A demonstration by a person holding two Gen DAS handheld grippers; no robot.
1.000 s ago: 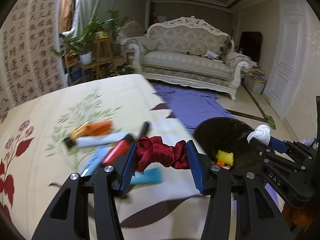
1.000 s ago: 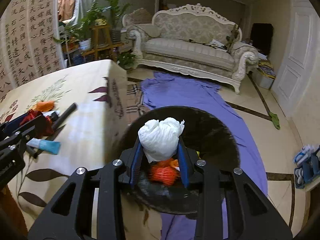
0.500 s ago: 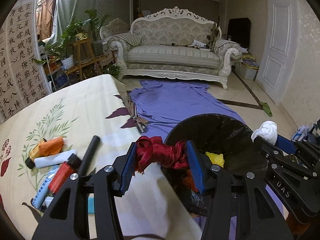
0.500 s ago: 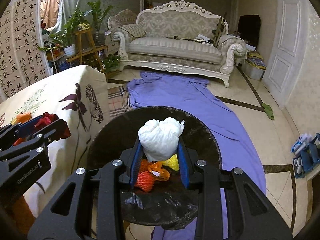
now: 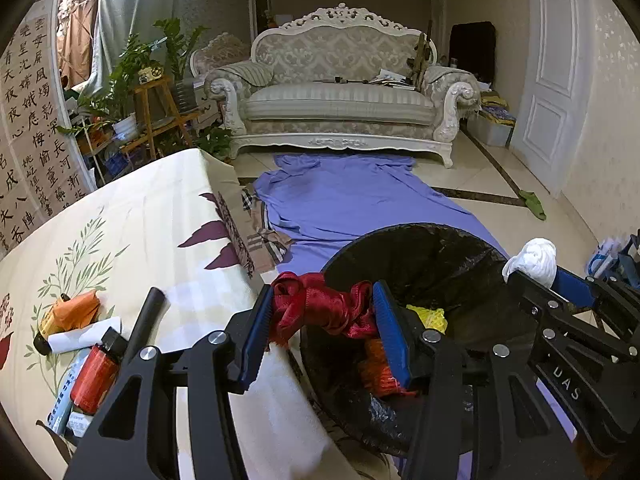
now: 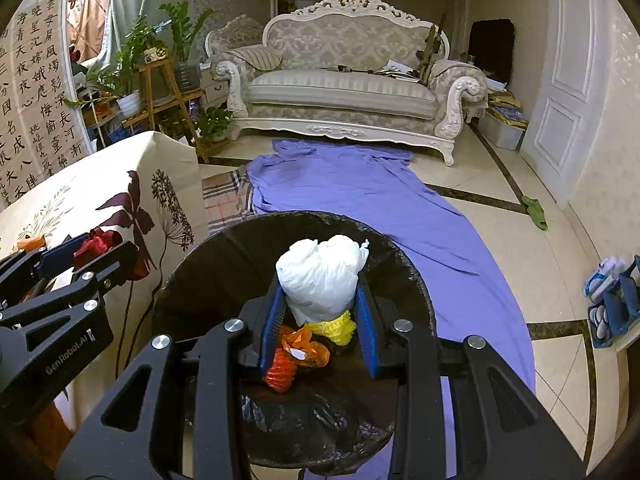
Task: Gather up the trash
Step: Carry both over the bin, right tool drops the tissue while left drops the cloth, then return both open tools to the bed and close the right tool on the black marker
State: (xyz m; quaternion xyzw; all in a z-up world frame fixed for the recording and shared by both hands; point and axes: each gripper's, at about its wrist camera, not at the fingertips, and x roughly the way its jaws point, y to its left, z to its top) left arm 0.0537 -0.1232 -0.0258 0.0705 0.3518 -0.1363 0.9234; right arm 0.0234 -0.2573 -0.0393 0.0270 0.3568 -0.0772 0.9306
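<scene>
Crumpled white plastic, a knotted bag [image 6: 322, 282], sat clamped in the right gripper [image 6: 320, 320] directly above the black-lined round bin [image 6: 416, 280], nearer its middle. The left gripper [image 5: 324, 328] pinched a shiny red fabric scrap [image 5: 320, 310] at the bin's near rim, beside the floral-clothed table [image 5: 132, 224].

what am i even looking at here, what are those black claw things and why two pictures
The black claws are hand-held two-finger grippers, one in each of a person's hands, each with a camera looking along its blue-padded fingers; so each picture is one gripper's own view. The left gripper pinches a red cloth scrap at the edge of a table, beside a black-lined trash bin. The right gripper holds a white crumpled bag over that bin, which already has yellow and orange scraps inside. On the table lie a red bottle, an orange packet and a black stick.
</scene>
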